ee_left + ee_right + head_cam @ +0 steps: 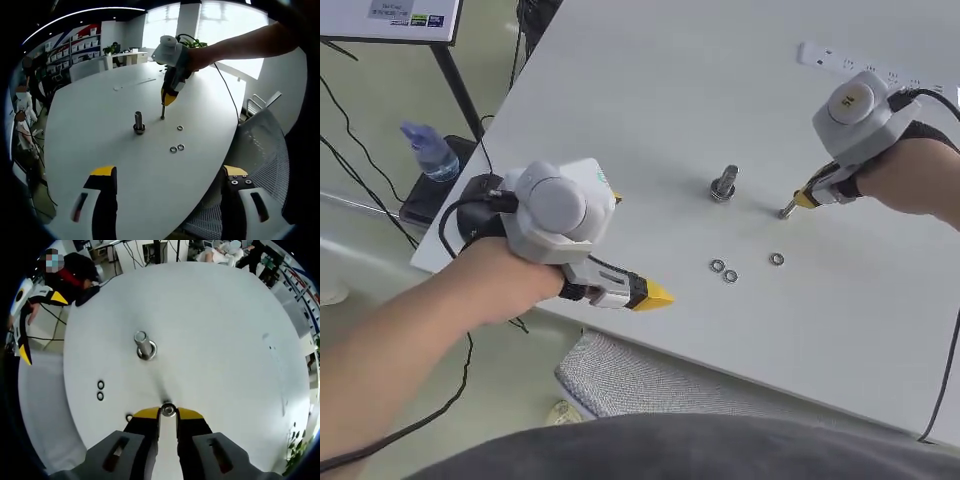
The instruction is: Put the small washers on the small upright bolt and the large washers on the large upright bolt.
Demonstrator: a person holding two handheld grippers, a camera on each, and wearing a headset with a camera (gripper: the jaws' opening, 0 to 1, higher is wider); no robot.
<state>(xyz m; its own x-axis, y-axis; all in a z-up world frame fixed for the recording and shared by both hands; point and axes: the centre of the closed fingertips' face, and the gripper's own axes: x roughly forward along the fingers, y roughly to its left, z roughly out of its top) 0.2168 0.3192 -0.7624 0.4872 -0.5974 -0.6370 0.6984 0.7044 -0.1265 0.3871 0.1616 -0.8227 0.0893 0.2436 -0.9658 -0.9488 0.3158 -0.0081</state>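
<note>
Washers [717, 265], three of them, lie flat on the table [620, 90] in the space between the two grippers. Two sit just beside each other, and the third lies apart, nearer the right gripper [802, 199]. That gripper's jaws stand narrow, pinched on the top of the small bolt [787, 210], which stands upright on the table under its tips. Ahead of those tips, apart from them, stands the large bolt [724, 185]. The left gripper [655, 295] hovers at the table's near edge, jaws spread wide and holding nothing, with the washers ahead of it.
</note>
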